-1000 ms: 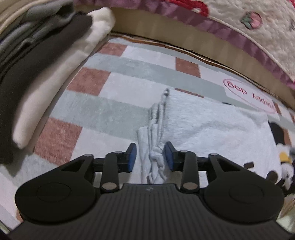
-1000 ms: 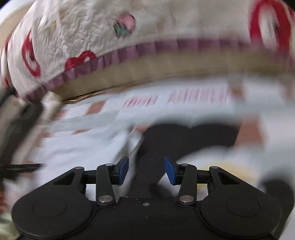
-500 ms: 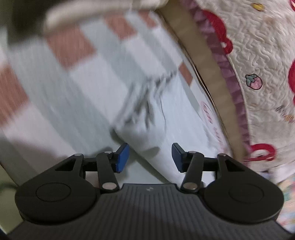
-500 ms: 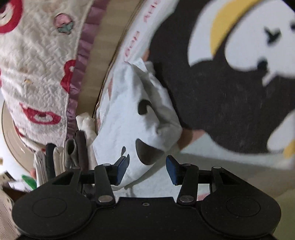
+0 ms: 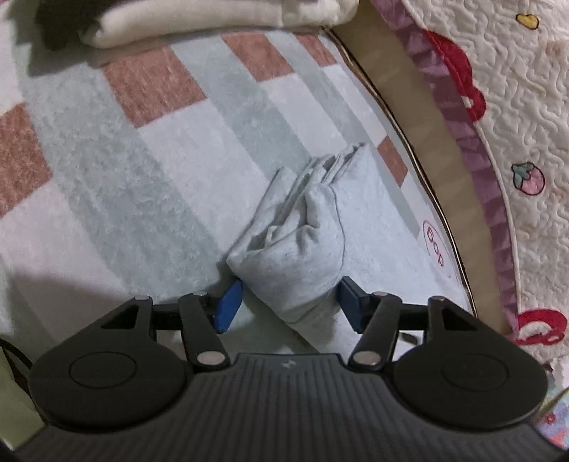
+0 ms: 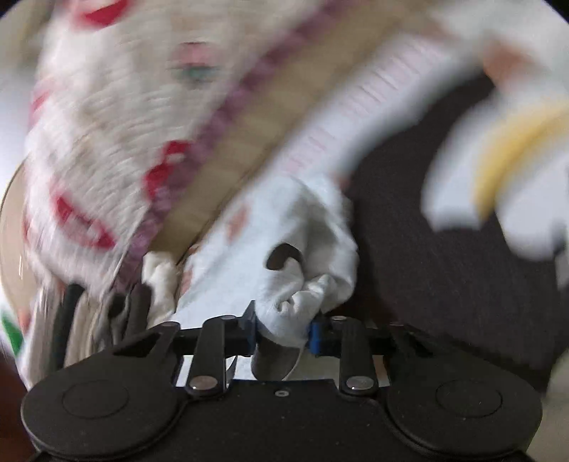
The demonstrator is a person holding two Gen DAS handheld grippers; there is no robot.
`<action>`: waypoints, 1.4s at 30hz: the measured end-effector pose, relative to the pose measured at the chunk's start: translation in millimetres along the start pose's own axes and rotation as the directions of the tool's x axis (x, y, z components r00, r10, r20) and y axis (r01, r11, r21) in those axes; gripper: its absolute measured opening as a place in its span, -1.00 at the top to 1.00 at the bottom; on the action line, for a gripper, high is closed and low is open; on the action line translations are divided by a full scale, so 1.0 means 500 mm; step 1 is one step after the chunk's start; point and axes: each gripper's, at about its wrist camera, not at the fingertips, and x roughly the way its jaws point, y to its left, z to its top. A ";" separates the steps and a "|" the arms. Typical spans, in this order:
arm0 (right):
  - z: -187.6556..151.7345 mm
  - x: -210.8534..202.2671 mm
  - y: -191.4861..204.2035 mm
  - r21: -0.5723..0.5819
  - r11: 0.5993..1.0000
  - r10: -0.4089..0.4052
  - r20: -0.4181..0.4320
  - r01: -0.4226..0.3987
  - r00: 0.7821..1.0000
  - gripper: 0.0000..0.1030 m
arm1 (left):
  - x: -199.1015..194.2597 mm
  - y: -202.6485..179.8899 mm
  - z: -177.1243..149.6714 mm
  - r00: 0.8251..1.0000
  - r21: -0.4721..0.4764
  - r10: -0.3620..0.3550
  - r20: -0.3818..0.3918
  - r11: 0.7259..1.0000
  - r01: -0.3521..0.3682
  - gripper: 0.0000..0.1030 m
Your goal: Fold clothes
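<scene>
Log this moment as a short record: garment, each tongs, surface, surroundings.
garment: light grey cloth, bunched end toward camera
left tongs: opening, bunched end between the pads, not pressed
right tongs: closing on a white fold
surface: checked rug
surroundings: folded stack at top; quilt at right

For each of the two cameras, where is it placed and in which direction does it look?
Left wrist view: sits on the left tongs, looking down along them at a bunched end of the grey-white garment on the checked rug; the jaws are opening, cloth between them, pads off it.
Right wrist view: sits on the right tongs, looking forward and slightly down, blurred; the jaws are closing onto a white fold of the garment.
Shared: the same garment, the rug, the quilted bedspread.
</scene>
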 end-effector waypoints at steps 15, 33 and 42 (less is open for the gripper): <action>0.050 0.003 -0.078 -0.121 0.981 -0.152 0.013 0.152 0.988 0.39 | 0.004 -0.064 -0.063 0.999 0.133 0.029 0.022 0.991 -0.032 -0.22; 0.041 0.027 -0.149 0.213 0.973 -0.080 -0.070 0.094 0.994 -0.05 | 0.029 -0.086 0.027 0.998 0.357 0.016 -0.060 0.934 0.007 -0.44; 0.079 0.052 -0.117 0.073 0.997 -0.028 -0.022 0.030 0.999 0.44 | 0.121 -0.078 0.088 0.982 0.403 -0.125 -0.144 0.899 0.173 0.26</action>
